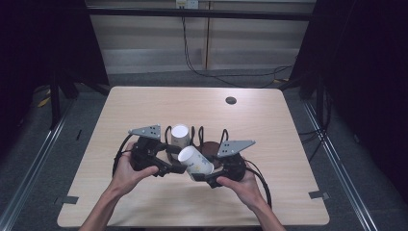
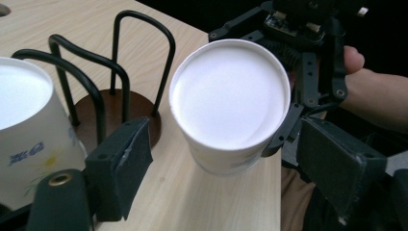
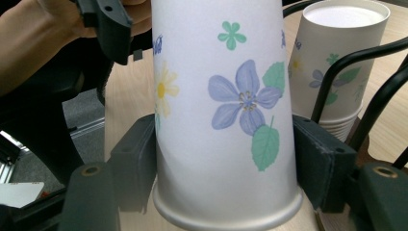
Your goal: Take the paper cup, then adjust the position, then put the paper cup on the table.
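1. At the table's (image 1: 144, 103) nine-o'clock side, the left gripper (image 2: 219, 159) had its jaws spread wide, gripping nothing; they stood open on either side of the cup's closed bottom, likely ready to take it.
2. Just past it toward twelve o'clock stood a stack of cups (image 1: 180, 136), upside down beside the wire rack (image 2: 115, 62), probably the supply the cup came from.
3. At the centre, the paper cup (image 1: 195, 161) was held off the table, tipped on its side with its bottom facing the left gripper, seemingly so it could be handed over.
4. Toward three o'clock, the right gripper (image 3: 223, 159) was clamped on the cup's flowered wall near the rim, one pad on each side, which kept the bottom end free for the other jaws.
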A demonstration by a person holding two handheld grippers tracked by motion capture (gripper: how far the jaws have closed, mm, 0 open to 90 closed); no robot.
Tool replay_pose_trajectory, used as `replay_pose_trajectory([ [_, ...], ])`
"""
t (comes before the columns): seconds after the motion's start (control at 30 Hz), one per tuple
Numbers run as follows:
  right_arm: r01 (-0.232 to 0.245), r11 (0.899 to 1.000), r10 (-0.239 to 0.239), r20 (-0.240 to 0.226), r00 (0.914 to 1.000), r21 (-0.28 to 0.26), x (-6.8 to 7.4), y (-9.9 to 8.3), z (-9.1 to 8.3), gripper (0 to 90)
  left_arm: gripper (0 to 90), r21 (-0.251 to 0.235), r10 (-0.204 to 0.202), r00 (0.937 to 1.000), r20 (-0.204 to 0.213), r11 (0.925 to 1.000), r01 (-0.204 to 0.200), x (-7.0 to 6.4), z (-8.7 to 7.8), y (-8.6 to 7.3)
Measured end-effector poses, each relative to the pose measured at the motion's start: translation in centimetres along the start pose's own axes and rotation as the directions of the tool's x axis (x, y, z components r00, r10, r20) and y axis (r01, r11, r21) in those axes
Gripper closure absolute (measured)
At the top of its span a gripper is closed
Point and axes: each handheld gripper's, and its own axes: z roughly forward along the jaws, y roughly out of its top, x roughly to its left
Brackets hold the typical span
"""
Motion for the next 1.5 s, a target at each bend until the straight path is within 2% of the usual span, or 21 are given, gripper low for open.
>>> replay_pose_trajectory([
  [0.2, -0.008, 1.0, 0.008, 0.016, 0.9998, 0.027, -0.2, 0.0, -0.2, 31.5, 22.4, 0.007, 0.016, 0.9997, -0.019, 0.9998, -0.016, 0.1, -0.5, -0.2],
  [0.43, -0.01, 0.996, 0.007, 0.041, 0.9991, 0.09, -0.5, 0.1, -0.4, 31.6, 21.4, 0.061, 0.055, 0.9967, -0.059, 0.9968, -0.051, 0.0, 0.0, -0.3],
  [0.57, -0.007, 0.995, 0.003, 0.038, 0.9993, 0.103, -0.6, 0.2, -0.6, 31.8, 21.4, 0.055, 0.061, 0.9965, -0.058, 0.9968, -0.058, -0.2, 0.0, -0.3],
  [0.67, -0.013, 0.991, 0.008, 0.041, 0.9991, 0.133, -0.7, 0.2, -0.6, 31.8, 21.4, 0.056, 0.063, 0.9961, -0.061, 0.9967, -0.059, -0.1, 0.0, -0.3],
  [0.7, -0.012, 0.988, 0.006, 0.038, 0.9993, 0.152, -0.8, 0.2, -0.7, 31.8, 20.9, 0.064, 0.063, 0.996, -0.064, 0.9962, -0.059, -0.2, 0.1, -0.4],
  [0.77, -0.005, 0.987, -0.002, 0.047, 0.9989, 0.161, -0.8, 0.2, -0.8, 31.8, 20.4, 0.074, 0.072, 0.9942, -0.079, 0.9951, -0.067, -0.2, 0.2, -0.5],
  [0.93, 0.003, 0.984, -0.012, 0.052, 0.9986, 0.177, -0.7, 0.3, -0.8, 31.9, 19.6, 0.087, 0.08, 0.9931, -0.086, 0.9935, -0.073, -0.2, 0.4, -0.6],
  [1.1, 0.014, 0.975, -0.024, 0.045, 0.9987, 0.223, -0.8, 0.5, -1.0, 31.9, 19.2, 0.099, 0.093, 0.9919, -0.086, 0.9915, -0.084, -0.2, 0.7, -0.5],
  [1.33, 0.02, 0.965, -0.032, 0.039, 0.9987, 0.262, -0.7, 0.6, -1.1, 32.4, 19.2, 0.122, 0.105, 0.991, -0.083, 0.988, -0.095, -0.4, 1.1, -0.7],
  [1.5, 0.033, 0.954, -0.044, 0.03, 0.9986, 0.299, -0.7, 0.5, -0.8, 32.4, 18.8, 0.149, 0.11, 0.9908, -0.079, 0.9841, -0.097, -0.5, 1.7, -0.8],
])
